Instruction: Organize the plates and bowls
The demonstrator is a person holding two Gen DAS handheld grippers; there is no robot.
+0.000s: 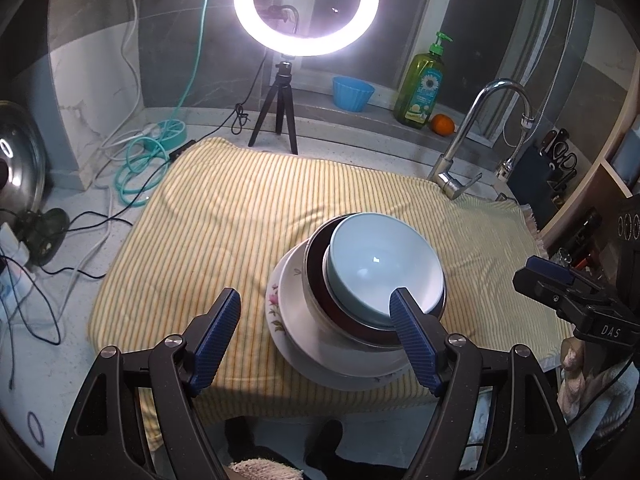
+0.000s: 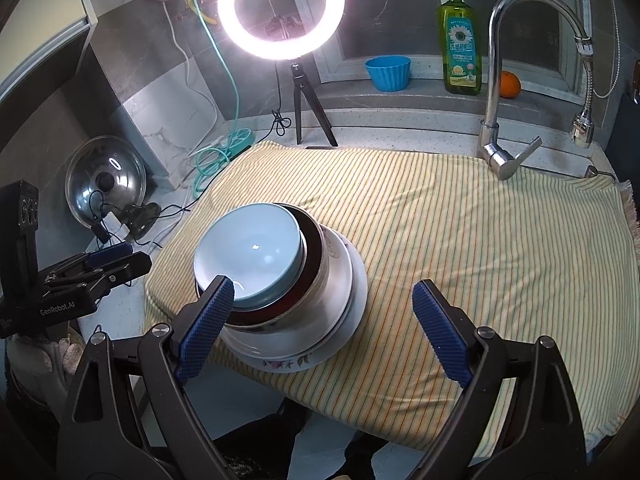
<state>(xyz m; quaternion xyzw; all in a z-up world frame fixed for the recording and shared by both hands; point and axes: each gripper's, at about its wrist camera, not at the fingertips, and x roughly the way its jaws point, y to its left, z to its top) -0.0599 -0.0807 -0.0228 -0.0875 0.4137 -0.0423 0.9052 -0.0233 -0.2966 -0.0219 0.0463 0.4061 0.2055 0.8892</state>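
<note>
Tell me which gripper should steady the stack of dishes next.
Either, roughly: both hang open at the stack. The left gripper has its right finger over the light blue bowl; the right gripper has its left finger there. The right seems marginally nearer.

Light: ring lamp (image 2: pixel 281 7) on a tripod (image 2: pixel 311 114), back edge of the counter (image 2: pixel 400 136)
Wall: grey and white tile (image 1: pixel 92 76)
Window: dark pane (image 2: pixel 400 4) above the sill (image 2: pixel 420 94)
Cover: striped cloth (image 2: pixel 480 232) over the counter
</note>
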